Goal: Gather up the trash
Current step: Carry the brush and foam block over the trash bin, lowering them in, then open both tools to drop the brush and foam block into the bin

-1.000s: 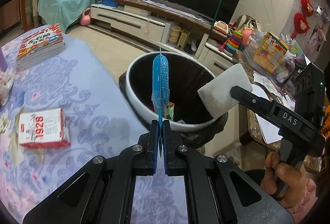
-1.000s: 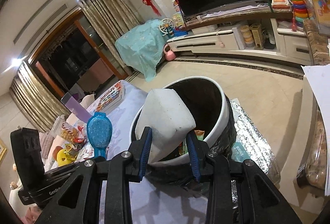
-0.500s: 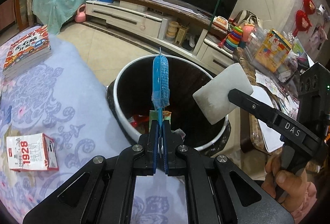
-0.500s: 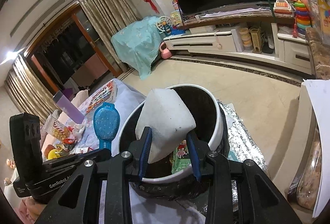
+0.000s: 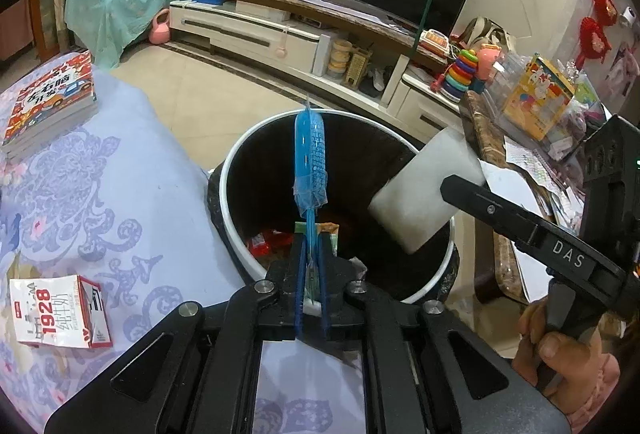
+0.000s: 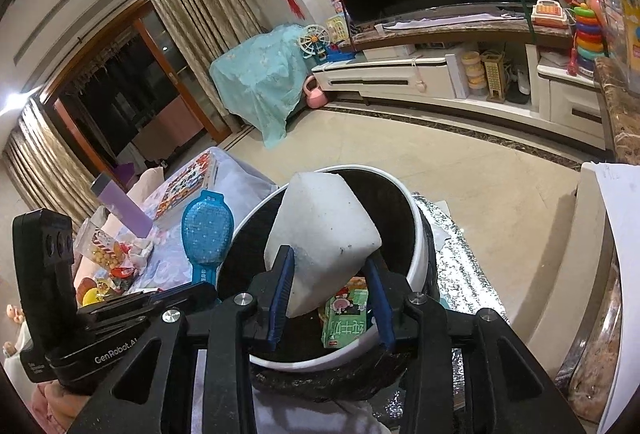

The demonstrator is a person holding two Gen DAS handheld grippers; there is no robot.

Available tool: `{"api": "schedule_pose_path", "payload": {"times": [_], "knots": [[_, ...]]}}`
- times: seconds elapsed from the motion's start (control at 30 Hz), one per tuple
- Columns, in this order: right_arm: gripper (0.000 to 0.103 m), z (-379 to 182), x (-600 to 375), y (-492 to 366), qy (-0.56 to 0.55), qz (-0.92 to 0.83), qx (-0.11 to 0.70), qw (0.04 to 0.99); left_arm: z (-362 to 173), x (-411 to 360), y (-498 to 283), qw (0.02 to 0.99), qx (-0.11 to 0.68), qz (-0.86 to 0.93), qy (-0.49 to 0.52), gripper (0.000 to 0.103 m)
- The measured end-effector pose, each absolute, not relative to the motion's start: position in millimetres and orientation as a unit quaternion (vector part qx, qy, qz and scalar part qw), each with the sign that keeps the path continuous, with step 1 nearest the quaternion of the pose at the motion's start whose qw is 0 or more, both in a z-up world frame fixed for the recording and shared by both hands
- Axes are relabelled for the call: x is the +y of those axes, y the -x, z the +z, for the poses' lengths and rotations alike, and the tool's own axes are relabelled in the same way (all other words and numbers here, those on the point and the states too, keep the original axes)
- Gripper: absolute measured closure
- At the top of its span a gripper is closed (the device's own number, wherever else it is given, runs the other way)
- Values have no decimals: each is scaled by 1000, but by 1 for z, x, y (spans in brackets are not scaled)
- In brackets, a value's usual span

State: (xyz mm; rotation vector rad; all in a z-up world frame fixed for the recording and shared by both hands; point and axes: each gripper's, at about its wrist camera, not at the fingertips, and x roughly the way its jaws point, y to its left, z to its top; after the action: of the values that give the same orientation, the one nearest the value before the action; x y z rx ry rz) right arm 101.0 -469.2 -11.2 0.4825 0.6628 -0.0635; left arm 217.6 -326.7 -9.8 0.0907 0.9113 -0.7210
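Trash bin [image 5: 236,170], white rim with a dark liner, stands just off the edge of the lilac patterned tablecloth [image 5: 120,194]. Snack wrappers and a green drink carton [image 6: 345,318] lie at its bottom.

Left gripper [image 5: 311,254]: jaws nearly together, pinched on the thin handle of a blue hairbrush [image 5: 311,166]. Brush stands upright, edge-on in the left wrist view, its head over the bin's mouth.

Right gripper [image 6: 330,288]: jaws have just been opening. White foam block [image 6: 320,230] sits between them, tilted, above the bin opening. Left pad touches the block's lower edge; right pad stands clear of it with a gap showing. A hand [image 5: 560,350] grips the right gripper's handle at lower right of the left wrist view.

On the cloth: a red-and-white carton marked 1928 [image 5: 60,310], lying flat, well apart from the bin; a stack of books [image 5: 48,102] at the far left.
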Motion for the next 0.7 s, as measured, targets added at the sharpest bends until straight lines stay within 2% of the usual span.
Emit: {"api": "schedule_pose_path", "payload": {"times": [0.13, 0.17, 0.3, 0.5, 0.6, 0.7], "knots": [[50, -13, -471, -102, -240, -32, 326, 914, -9, -322, -214, 838, 426, -339, -38, 88], [45, -12, -471, -101, -242, -31, 325, 914, -9, -319, -212, 839, 425, -337, -36, 87], [33, -8, -470, -95, -246, -32, 312, 917, -12, -303, -205, 846, 422, -324, -22, 73], [14, -7, -460, -86, -251, -20, 304, 919, -19, -268, -195, 852, 428, -301, 6, 71], [6, -9, -449, -83, -251, -9, 308, 918, -23, -249, -188, 856, 430, -287, 18, 66], [3, -10, -437, -80, -249, 3, 310, 918, -25, -229, -183, 862, 429, -270, 27, 61]]}}
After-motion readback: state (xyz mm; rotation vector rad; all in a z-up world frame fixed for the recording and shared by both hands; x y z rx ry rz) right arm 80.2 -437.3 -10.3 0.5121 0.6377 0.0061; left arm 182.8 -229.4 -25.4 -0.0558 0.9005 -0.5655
